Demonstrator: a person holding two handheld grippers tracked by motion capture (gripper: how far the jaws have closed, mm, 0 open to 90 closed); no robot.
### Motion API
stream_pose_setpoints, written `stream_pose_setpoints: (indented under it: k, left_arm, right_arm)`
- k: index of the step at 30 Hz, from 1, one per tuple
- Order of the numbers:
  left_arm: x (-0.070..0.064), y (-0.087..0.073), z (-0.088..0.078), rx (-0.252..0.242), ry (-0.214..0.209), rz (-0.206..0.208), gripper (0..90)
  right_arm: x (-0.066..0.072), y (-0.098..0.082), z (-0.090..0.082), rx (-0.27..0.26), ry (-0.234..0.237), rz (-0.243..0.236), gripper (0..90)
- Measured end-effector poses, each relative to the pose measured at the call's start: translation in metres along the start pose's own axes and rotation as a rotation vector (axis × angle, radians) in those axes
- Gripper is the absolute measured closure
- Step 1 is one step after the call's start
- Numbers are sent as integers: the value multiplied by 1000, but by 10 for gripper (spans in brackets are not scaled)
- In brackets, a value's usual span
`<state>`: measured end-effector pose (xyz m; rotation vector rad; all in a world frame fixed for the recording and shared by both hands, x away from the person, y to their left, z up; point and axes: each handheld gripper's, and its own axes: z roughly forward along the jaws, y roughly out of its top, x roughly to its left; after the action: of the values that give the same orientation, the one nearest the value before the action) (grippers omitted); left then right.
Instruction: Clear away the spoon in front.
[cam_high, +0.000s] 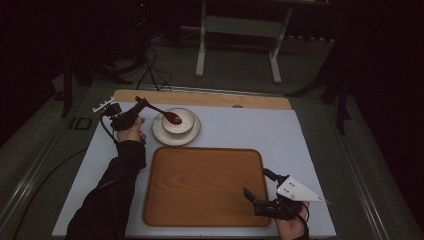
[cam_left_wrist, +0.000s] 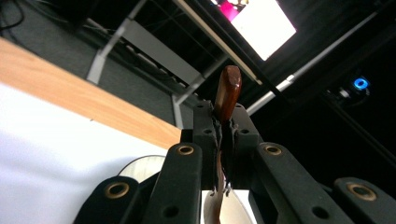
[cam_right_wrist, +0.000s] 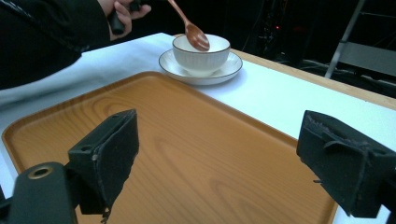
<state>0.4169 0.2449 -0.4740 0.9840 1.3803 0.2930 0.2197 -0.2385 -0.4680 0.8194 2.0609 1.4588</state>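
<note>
— How's my left gripper?
— Jaws clamped tight, raised, forearm reaching forward.
— And my right gripper?
— Jaws spread wide with nothing between them, hand low at the near edge.

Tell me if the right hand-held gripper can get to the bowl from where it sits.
Probably yes: the right hand-held gripper is open, and only the bare tray lies before the bowl, though the spoon hangs over it.

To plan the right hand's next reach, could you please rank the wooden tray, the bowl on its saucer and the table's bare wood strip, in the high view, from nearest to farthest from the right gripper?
From the right gripper:
1. Wooden tray, directly beside its jaws, at centre.
2. Bowl on its saucer, beyond the tray's far edge, leftward.
3. Bare wood strip, along the table's far edge.
</note>
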Motion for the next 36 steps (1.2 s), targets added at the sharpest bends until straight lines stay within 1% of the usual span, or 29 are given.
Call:
stream_pose_setpoints:
  k: [2, 7, 11, 12, 13, 15, 20, 24, 28, 29, 30, 31, 32, 33, 34, 35, 36]
  left_arm:
    - [-3, 6, -3, 5, -13, 5, 845]
    - [-10, 19, -10, 21, -16, 30, 846]
    - [-17, 27, -16, 42, -23, 65, 846]
    - [-19, 30, -18, 48, -32, 68, 846]
    - [-20, 32, -19, 56, -32, 76, 846]
    - [-25, 37, -22, 73, -36, 106, 846]
    - [-35, 49, -32, 112, -57, 148, 846]
    - [-41, 57, -39, 135, -64, 183, 846]
    - [-49, 63, -47, 175, -93, 217, 846]
    - [-51, 64, -49, 185, -94, 230, 846]
    - [-51, 64, -49, 185, -94, 230, 846]
    - [-55, 65, -54, 213, -121, 245, 846]
    - [-57, 64, -55, 223, -127, 256, 846]
    - [-57, 64, -55, 223, -127, 256, 846]
    - [-59, 64, -57, 240, -143, 264, 846]
    - [-62, 64, -60, 268, -161, 285, 846]
    - [-64, 63, -61, 286, -177, 289, 846]
  right_arm:
    - [0, 0, 0, 0, 0, 0, 128]
    - [0, 0, 1, 0, 1, 0, 129]
    - [0, 0, 1, 3, 1, 2, 129]
    - [1, 0, 1, 4, 2, 2, 129]
    - [1, 0, 1, 4, 2, 2, 129]
    - [1, 0, 2, 6, 3, 2, 129]
    - [1, 0, 2, 6, 4, 4, 129]
    - [1, 0, 2, 5, 5, 6, 129]
    - [1, 0, 2, 6, 6, 5, 129]
    - [1, 0, 2, 6, 6, 4, 129]
    - [1, 0, 2, 6, 6, 4, 129]
    - [1, 0, 2, 7, 6, 5, 129]
    - [1, 0, 2, 7, 6, 5, 129]
    - [1, 0, 2, 7, 7, 6, 129]
    - [1, 0, 2, 7, 7, 6, 129]
    - [1, 0, 3, 7, 7, 6, 129]
    - [1, 0, 3, 8, 8, 7, 129]
